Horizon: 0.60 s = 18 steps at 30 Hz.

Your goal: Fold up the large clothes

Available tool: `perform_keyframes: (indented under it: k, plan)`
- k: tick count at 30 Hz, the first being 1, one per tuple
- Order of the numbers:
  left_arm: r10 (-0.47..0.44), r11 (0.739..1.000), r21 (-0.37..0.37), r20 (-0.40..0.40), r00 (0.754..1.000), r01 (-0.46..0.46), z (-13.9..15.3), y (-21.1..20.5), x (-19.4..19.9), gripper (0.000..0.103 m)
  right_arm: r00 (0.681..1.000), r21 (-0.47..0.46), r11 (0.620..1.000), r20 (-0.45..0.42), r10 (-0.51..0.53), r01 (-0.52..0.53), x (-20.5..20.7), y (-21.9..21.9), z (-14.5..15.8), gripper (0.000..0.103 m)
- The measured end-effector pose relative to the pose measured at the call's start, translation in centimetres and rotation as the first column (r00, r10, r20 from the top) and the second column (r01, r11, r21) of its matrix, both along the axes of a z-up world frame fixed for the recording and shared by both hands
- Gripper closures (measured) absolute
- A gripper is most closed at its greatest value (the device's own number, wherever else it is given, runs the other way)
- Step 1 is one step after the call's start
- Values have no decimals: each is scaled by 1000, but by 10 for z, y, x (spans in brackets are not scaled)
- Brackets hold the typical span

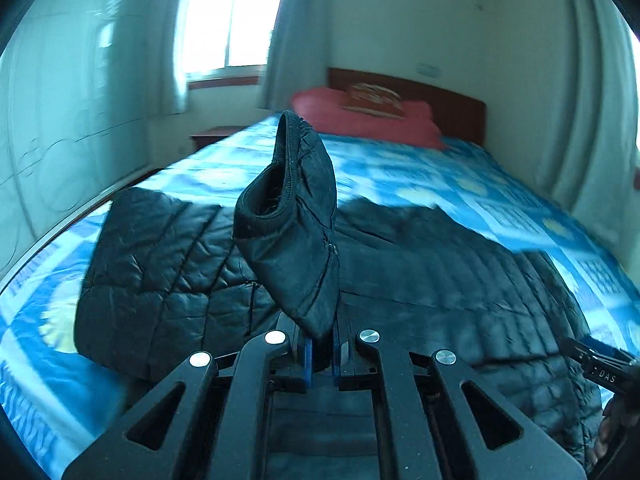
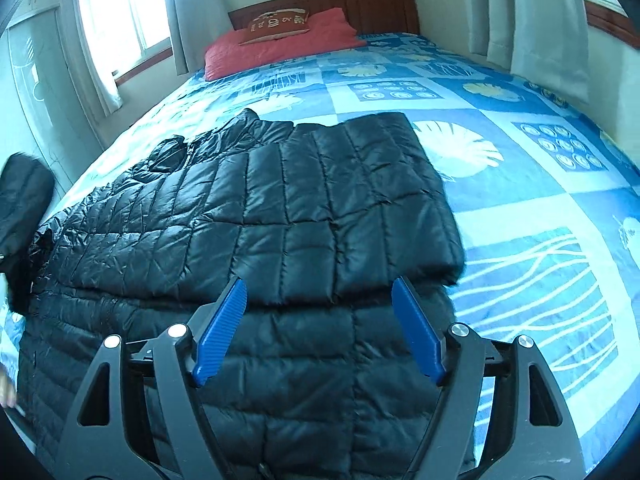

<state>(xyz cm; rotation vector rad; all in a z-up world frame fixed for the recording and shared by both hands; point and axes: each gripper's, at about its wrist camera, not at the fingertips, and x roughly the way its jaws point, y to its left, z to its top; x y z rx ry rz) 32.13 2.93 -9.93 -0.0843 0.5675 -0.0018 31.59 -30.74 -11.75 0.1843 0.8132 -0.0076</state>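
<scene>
A black quilted puffer jacket [image 2: 280, 216] lies spread on the bed, with one part folded over its body; it also shows in the left wrist view [image 1: 420, 264]. My left gripper [image 1: 322, 354] is shut on a jacket sleeve [image 1: 296, 232], and the sleeve's cuff stands up above the jaws with its opening facing me. The raised sleeve shows at the left edge of the right wrist view [image 2: 22, 204]. My right gripper [image 2: 320, 312] is open and empty, just above the jacket's near part, with blue pads [image 2: 220, 332] on either side.
The bed has a blue and white patterned sheet [image 2: 520, 208]. A red pillow [image 2: 280, 44] with a small brown cushion [image 2: 276, 24] lies at the wooden headboard [image 2: 380, 8]. Windows with curtains stand left [image 2: 120, 12] and right. A white wardrobe [image 1: 60, 120] stands left of the bed.
</scene>
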Motion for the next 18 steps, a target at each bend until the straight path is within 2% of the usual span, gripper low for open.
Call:
perform_keyframes:
  k: [6,9,11,13,14,15,18]
  plan:
    - [-89,992,77,-91,992,96,-27,-58,9,97,1000,17,1000,-12,-1,1,-8,-5,-5,28]
    - [-117,981,136,-142,983,137,-37,-78,12,94,1000,32,999,-17,0,1,-11,-6,-6,28]
    - [-136,969,187,-149,979,163,-41,-92,7,91,1000,30,1000,-16,5,-4,-12,-4,-6,28]
    - [-155,960,212,-138,978,182,-39,-98,-2,73,1000,26,1000,-16,10,-9,-12,-2,-5,28]
    - [-160,960,210,-129,979,185,-36,-100,-4,55,1000,28,1000,-16,10,-10,-13,-2,-5,28]
    - [-168,961,201,-111,979,188,-32,-100,-10,45,1000,32,999,-13,8,-8,-14,-1,-4,28]
    - [-190,960,191,-95,977,205,-23,-100,-18,43,1000,40,999,-11,7,-6,-16,2,0,28]
